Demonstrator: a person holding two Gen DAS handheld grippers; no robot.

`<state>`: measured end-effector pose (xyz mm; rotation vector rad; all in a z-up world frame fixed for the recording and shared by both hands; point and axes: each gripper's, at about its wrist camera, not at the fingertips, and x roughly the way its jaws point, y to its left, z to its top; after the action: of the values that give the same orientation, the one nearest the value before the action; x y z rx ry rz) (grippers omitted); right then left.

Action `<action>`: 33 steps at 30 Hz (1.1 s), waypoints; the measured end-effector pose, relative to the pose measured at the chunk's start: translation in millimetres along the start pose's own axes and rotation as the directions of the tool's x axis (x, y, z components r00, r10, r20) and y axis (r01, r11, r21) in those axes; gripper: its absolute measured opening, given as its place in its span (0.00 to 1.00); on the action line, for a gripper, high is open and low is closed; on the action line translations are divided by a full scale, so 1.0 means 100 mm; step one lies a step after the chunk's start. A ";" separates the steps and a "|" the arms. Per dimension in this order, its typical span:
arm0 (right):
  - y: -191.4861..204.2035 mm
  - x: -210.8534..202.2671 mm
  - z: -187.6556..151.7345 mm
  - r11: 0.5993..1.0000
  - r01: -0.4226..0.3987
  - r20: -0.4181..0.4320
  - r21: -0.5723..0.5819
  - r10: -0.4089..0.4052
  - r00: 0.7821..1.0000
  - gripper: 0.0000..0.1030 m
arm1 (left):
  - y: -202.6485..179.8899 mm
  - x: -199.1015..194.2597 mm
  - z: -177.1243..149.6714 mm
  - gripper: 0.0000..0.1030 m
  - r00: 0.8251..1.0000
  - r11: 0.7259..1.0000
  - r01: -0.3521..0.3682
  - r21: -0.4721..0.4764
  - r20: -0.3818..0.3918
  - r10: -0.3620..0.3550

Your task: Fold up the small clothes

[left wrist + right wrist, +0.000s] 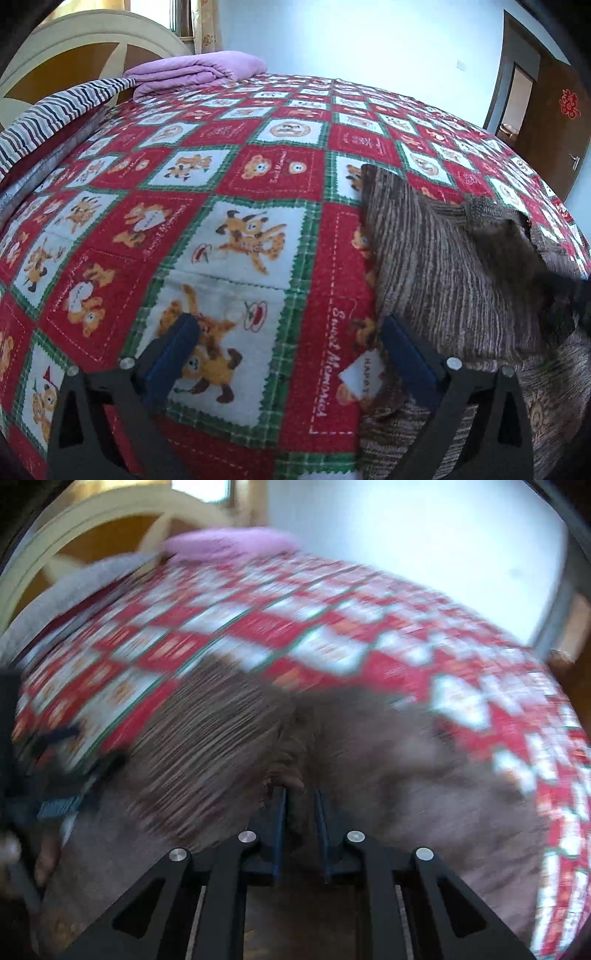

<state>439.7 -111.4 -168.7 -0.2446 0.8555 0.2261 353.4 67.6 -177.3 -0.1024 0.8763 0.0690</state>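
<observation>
on the patterned bedspread (236,177), left gripper (288,354) fingers spread wide (holding nothing), right gripper (300,801) fingers pinching brown garment (207,731)

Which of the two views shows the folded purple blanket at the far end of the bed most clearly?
The left wrist view: the purple blanket is sharp there, with its folded layers visible near the headboard. The right wrist view shows it only as a blurred pink-purple shape.
</observation>
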 end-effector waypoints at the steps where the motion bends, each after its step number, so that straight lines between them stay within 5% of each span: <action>1: -0.17 -0.03 0.08 0.999 0.041 0.023 0.027 -0.042 0.999 0.15 | -0.01 0.00 0.00 1.00 1.000 1.000 -0.002 0.003 -0.001 0.002; 3: -0.43 -0.06 0.17 0.995 0.056 0.024 0.087 -0.058 0.998 0.19 | 0.00 0.01 0.01 1.00 1.000 1.000 -0.005 0.006 0.000 0.005; 5: -0.64 -0.07 0.18 0.990 0.062 -0.015 0.128 -0.061 0.998 0.60 | 0.01 0.01 0.01 1.00 1.000 1.000 -0.004 0.005 -0.001 0.004; 10: -0.70 -0.27 -0.10 0.970 -0.106 0.000 0.219 0.109 0.994 0.61 | 0.00 0.00 0.00 1.00 1.000 1.000 -0.004 0.003 0.001 0.004; 12: -0.46 -0.27 -0.20 0.977 -0.157 -0.007 0.141 0.159 0.987 0.61 | 0.00 0.00 0.00 1.00 1.000 1.000 -0.005 0.004 0.001 0.005; 15: -0.19 -0.15 -0.29 0.992 -0.122 -0.040 0.035 0.124 0.992 0.61 | 0.00 0.00 0.00 1.00 1.000 1.000 -0.004 0.004 0.001 0.004; 18: -0.24 -0.01 -0.31 0.987 -0.134 -0.054 0.089 0.139 0.989 0.61 | 0.00 0.00 0.00 1.00 1.000 1.000 -0.005 0.004 0.001 0.005; 19: -0.32 0.03 -0.30 0.974 -0.168 -0.046 0.151 0.176 0.983 0.54 | 0.00 0.00 0.00 1.00 1.000 1.000 -0.004 0.003 0.001 0.004; 20: -0.37 0.05 -0.30 0.964 -0.192 -0.043 0.182 0.202 0.978 0.34 | 0.00 0.00 0.00 1.00 1.000 1.000 -0.004 0.003 0.001 0.004; 22: -0.46 0.05 -0.29 0.940 -0.246 -0.020 0.234 0.258 0.966 0.09 | 0.00 0.00 0.00 1.00 1.000 1.000 -0.005 0.004 0.001 0.005; 27: -0.43 -0.24 -0.14 0.948 -0.269 0.054 0.171 0.264 0.963 0.07 | 0.00 0.00 0.00 1.00 1.000 1.000 -0.003 0.002 -0.001 0.003; 33: -0.58 -0.26 0.13 0.992 -0.064 0.055 0.109 0.058 0.997 0.08 | 0.00 -0.01 0.01 1.00 1.000 1.000 -0.008 0.007 -0.002 0.008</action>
<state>449.4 -164.5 -133.0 -0.1087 0.8220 0.2406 353.3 67.5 -176.2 -0.0927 0.8790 0.0739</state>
